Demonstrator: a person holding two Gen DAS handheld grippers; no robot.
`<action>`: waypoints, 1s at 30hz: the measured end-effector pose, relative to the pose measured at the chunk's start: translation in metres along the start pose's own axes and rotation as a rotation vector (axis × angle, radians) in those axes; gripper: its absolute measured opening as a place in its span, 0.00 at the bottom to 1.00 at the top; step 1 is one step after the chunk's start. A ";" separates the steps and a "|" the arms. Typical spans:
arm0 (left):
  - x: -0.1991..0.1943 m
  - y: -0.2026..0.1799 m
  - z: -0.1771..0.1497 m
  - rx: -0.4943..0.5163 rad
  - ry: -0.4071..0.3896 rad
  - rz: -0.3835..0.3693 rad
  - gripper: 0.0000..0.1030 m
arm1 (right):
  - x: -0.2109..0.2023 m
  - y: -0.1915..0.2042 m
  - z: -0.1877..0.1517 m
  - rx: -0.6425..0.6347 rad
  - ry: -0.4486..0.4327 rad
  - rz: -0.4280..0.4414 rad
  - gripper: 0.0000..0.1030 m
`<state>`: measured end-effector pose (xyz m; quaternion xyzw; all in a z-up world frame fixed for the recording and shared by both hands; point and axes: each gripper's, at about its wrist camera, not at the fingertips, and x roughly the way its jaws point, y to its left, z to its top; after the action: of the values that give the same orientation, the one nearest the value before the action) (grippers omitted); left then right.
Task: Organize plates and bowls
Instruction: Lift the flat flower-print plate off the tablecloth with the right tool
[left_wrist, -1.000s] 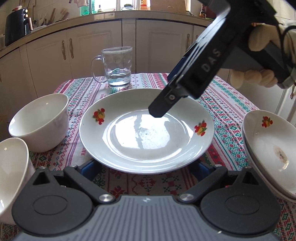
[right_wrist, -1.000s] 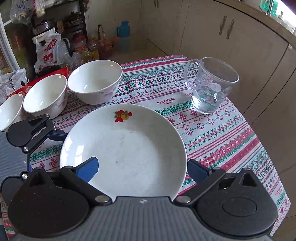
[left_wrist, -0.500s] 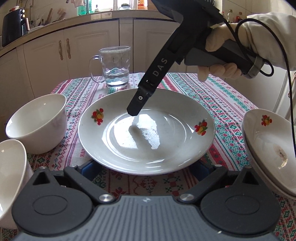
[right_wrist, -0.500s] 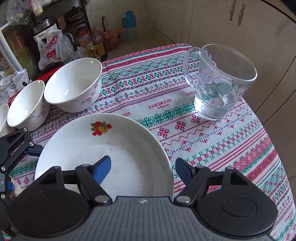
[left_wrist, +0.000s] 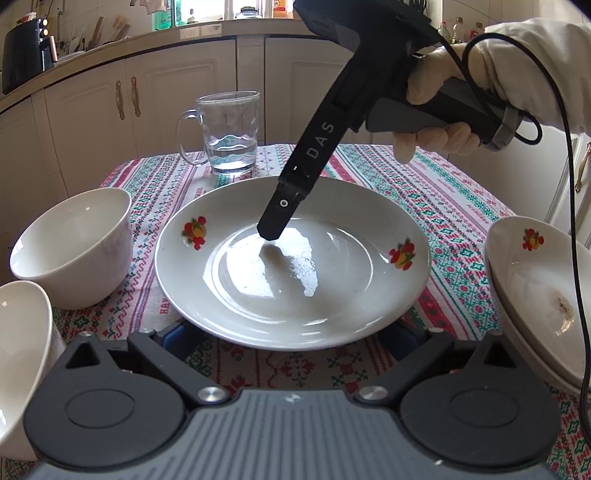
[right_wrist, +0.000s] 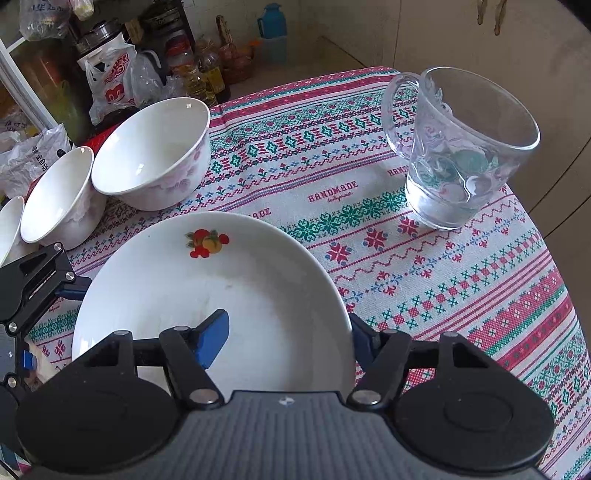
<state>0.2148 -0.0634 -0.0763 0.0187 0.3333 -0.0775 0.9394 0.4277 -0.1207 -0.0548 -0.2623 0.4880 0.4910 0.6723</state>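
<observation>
A white plate (left_wrist: 291, 266) with small fruit prints sits on a patterned tablecloth (right_wrist: 424, 258), empty apart from faint smudges. Behind it stands a glass mug (left_wrist: 227, 134) holding a little water. To one side, white bowls (right_wrist: 151, 151) stand in a row, empty. In the left wrist view, a stack of fruit-printed plates (left_wrist: 535, 295) at the right edge is cut off by the frame; the top one carries a brown stain.

The right gripper (right_wrist: 288, 341), held in a gloved hand (left_wrist: 436, 107), has its fingers spread wide – one blue pad (right_wrist: 212, 339) over the plate's inside, the other outside the rim, which lies between them. Whether either pad touches the plate is unclear.

The left gripper (left_wrist: 291, 341) also sits wide open at the plate's near edge – its fingertips mostly hidden beneath the rim
</observation>
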 end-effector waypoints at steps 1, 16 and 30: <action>0.000 0.000 0.000 0.001 0.002 0.000 0.96 | 0.001 -0.001 0.001 0.002 -0.003 0.002 0.72; -0.003 0.001 -0.001 0.007 0.024 -0.018 0.96 | -0.008 0.000 -0.006 0.046 -0.020 0.021 0.72; -0.022 -0.005 0.002 0.038 0.019 -0.033 0.96 | -0.027 0.012 -0.016 0.067 -0.043 0.018 0.72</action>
<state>0.1985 -0.0654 -0.0605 0.0317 0.3408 -0.0994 0.9343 0.4093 -0.1399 -0.0345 -0.2246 0.4919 0.4860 0.6866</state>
